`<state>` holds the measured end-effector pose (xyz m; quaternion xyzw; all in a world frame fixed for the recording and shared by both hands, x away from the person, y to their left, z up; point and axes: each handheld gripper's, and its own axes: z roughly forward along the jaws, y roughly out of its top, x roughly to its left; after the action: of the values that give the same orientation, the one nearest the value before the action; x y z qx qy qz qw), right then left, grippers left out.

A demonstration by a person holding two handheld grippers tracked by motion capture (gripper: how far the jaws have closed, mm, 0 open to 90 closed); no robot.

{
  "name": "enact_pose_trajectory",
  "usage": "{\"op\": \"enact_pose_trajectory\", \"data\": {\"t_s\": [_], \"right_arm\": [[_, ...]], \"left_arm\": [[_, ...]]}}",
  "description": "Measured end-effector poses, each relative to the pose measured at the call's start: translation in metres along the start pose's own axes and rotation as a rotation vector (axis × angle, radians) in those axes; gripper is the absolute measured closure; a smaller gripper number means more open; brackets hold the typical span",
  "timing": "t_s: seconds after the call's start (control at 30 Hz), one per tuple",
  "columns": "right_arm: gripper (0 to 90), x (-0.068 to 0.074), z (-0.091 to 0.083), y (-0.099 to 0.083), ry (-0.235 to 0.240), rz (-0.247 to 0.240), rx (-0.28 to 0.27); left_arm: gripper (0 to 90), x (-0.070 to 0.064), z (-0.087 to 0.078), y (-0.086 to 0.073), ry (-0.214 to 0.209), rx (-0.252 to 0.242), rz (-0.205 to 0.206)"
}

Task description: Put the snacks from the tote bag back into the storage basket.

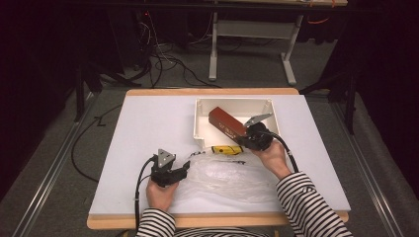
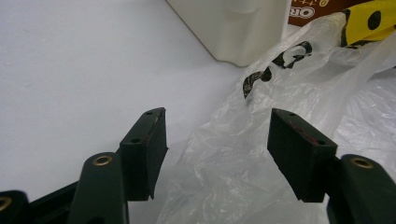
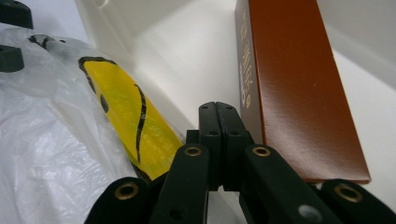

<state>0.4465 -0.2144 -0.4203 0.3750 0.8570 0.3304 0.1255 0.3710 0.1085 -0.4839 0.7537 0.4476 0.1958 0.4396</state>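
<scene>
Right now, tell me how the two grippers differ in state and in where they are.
The left gripper stands open, its jaws wide apart over the clear plastic bag; the right gripper is shut, jaws pressed together with nothing between them. The left gripper sits low on the table, while the right gripper is at the white bin, beside the brown box. Both have black jaws and are hand-held.

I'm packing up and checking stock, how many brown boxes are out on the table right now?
1. The brown box leans tilted in the white bin, next to the right hand-held gripper. The plastic bag nearby could hide more.
</scene>
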Motion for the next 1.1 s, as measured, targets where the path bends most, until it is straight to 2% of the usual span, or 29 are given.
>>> {"op": "enact_pose_trajectory", "data": {"t_s": [0.2,0.4,0.87,1.1], "right_arm": [[90.0,-0.003,0.014,0.001,-0.012,0.041,0.033],[90.0,-0.005,0.019,0.001,-0.021,0.045,0.053],[90.0,-0.011,0.027,0.004,-0.036,0.068,0.081],[90.0,-0.014,0.025,0.006,-0.045,0.086,0.087]], "left_arm": [[37.9,0.000,0.000,0.000,-0.001,0.001,-0.004],[37.9,0.000,0.000,0.000,-0.001,0.002,-0.003],[38.1,0.000,0.001,0.000,-0.001,0.004,-0.003],[38.1,0.001,0.001,0.000,-0.003,0.006,-0.007]]}}
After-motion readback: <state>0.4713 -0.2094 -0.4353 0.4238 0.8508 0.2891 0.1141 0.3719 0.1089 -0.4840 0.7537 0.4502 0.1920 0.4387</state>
